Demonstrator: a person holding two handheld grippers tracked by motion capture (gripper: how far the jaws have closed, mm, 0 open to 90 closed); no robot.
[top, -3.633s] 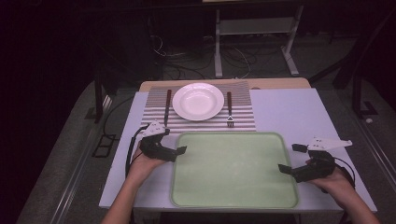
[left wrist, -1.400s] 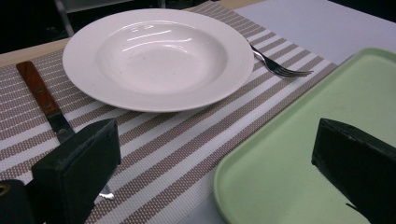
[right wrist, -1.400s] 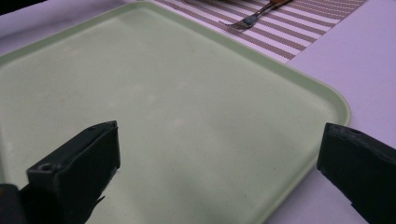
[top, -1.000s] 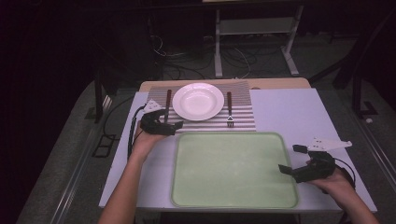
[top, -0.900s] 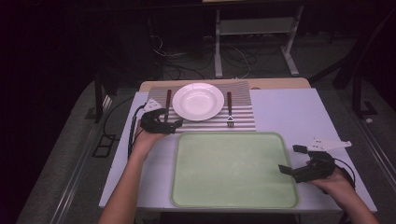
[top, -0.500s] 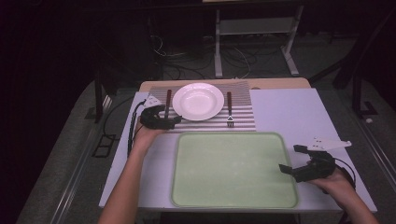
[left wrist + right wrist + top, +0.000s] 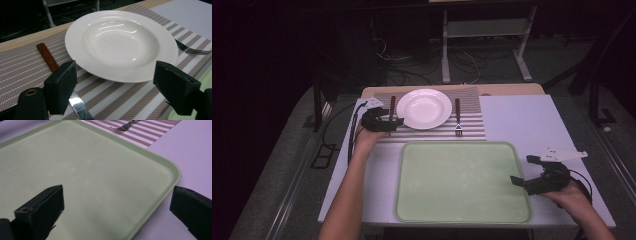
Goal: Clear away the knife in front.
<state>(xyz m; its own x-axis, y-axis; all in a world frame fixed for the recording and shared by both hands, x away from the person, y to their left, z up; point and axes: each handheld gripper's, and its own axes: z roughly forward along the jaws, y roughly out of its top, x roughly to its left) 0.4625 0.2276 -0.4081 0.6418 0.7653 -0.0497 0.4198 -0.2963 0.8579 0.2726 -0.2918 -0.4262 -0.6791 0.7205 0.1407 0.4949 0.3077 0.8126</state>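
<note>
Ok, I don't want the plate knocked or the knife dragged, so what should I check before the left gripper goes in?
1. Left gripper open: ok, its fingers stand wide apart.
2. Aimed at the plate: ok, the near rim sits between the fingers.
3. Fingers around the rim: not ok, they stop short of it.
4. Knife out of the way: not ok, its blade runs right by the left-hand finger in the left gripper view.
5. Fork clear of the plate: ok, it lies apart on the striped mat.
6. Tray ready, right gripper open at its edge: ok.
</note>
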